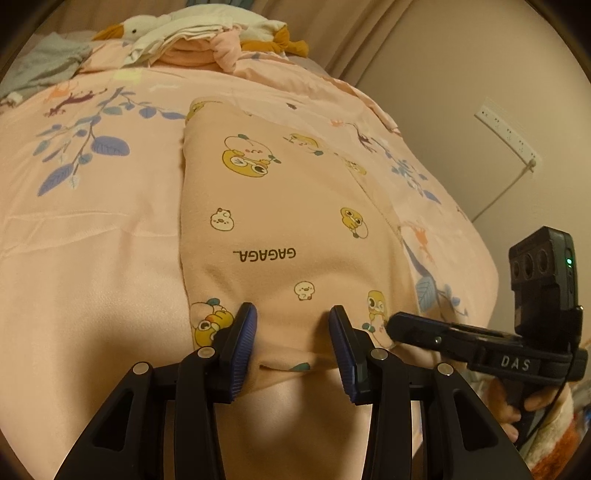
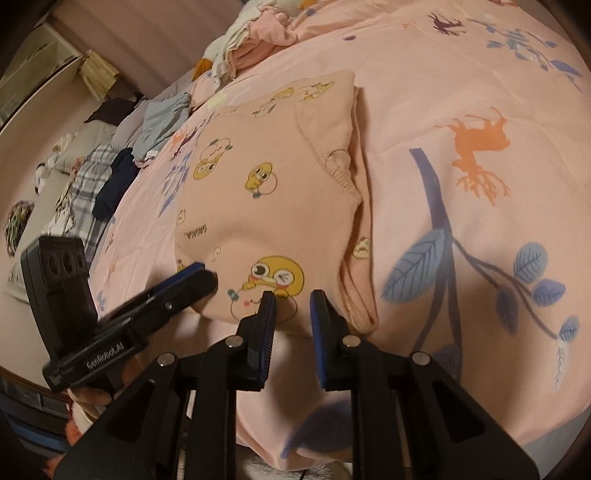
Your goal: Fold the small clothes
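A small pink garment (image 1: 280,206) printed with yellow cartoon ducks and the word GAGAGA lies folded into a long panel on the pink bedsheet (image 1: 92,221). My left gripper (image 1: 291,321) stands open astride its near hem, with cloth lying in the wide gap between the blue pads. In the right wrist view the same garment (image 2: 266,206) shows a folded-in sleeve and cuff. My right gripper (image 2: 293,310) is narrowly open at the near hem over a duck print, and its pads do not press the cloth. The left gripper (image 2: 199,277) rests at the garment's near left corner, the right gripper (image 1: 395,326) at its near right corner.
A pile of folded clothes (image 1: 192,40) and a plush goose (image 1: 136,27) sit at the bed's far end, with a grey garment (image 1: 48,62) beside them. More clothes (image 2: 162,122) and a plaid cloth (image 2: 85,177) lie left. A power strip (image 1: 506,129) hangs on the wall.
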